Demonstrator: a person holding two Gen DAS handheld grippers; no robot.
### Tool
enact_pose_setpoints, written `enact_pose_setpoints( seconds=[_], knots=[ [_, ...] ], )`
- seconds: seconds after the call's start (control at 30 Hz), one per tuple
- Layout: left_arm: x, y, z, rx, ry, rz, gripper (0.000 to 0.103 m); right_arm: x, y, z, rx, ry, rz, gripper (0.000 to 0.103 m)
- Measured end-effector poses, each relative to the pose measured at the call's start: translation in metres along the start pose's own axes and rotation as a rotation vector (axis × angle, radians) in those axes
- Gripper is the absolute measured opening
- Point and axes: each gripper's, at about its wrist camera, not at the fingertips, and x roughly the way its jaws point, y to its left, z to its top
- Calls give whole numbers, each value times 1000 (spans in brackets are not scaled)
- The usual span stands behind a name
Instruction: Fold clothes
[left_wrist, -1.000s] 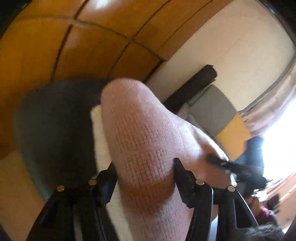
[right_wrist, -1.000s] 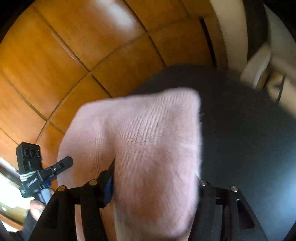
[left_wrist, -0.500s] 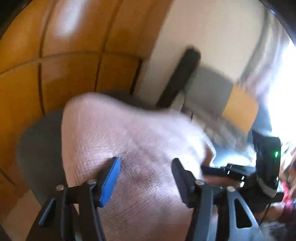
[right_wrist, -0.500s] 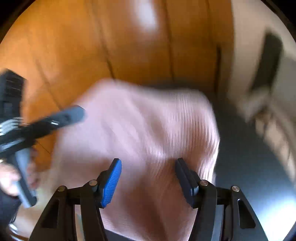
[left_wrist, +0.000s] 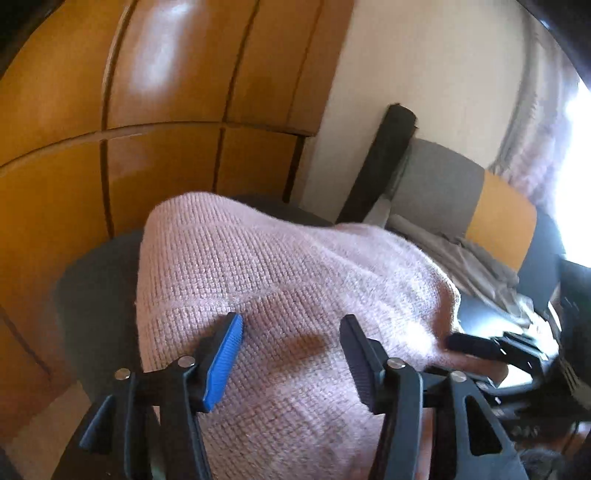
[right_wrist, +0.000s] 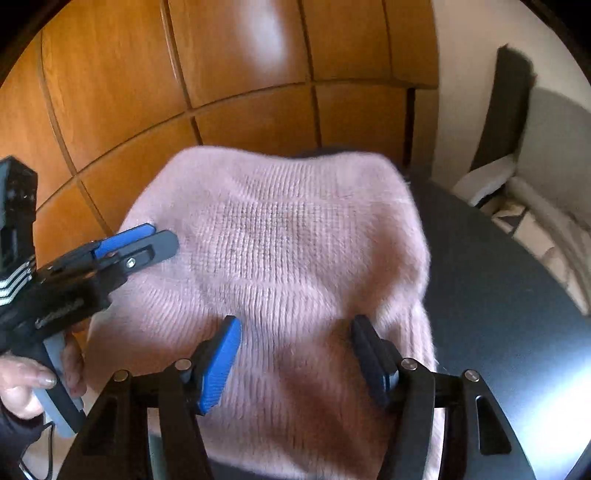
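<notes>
Since the earlier frames, the folded pink knitted sweater (right_wrist: 280, 258) is released onto the round dark surface (right_wrist: 498, 314); left gripper (left_wrist: 291, 354) jaws, just opening, and right gripper (right_wrist: 295, 350) jaws are seen apart above it.

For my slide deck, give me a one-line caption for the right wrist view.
Right gripper open above a folded pink knit sweater on a dark round table, left gripper at its far left edge.

Pink sweater's (right_wrist: 295, 258) near hem under the frame's bottom edge, far edge motion-blurred
</notes>
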Motion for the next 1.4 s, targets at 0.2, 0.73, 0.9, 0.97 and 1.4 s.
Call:
enact_pose_setpoints(
  seconds=[0.2, 0.73, 0.9, 0.97, 1.4],
  knots=[
    [-52, -31, -1, -60, -45, 82, 59, -70, -6, -17, 40, -97, -119, 83],
    [-118, -358, -185, 438, 243, -446, 59, -310, -126, -294, 754, -87, -603, 103],
    [-140, -409, -220, 494, 291, -513, 59, -388, -120, -389, 952, -120, -730, 103],
    [-147, -411, -222, 502, 270, -491, 59, -398, -108, -404, 944, -117, -752, 103],
    [-196, -193, -76, 173, -69, 307, 59, -241, 12, -167, 237, -108, -356, 103]
  ],
)
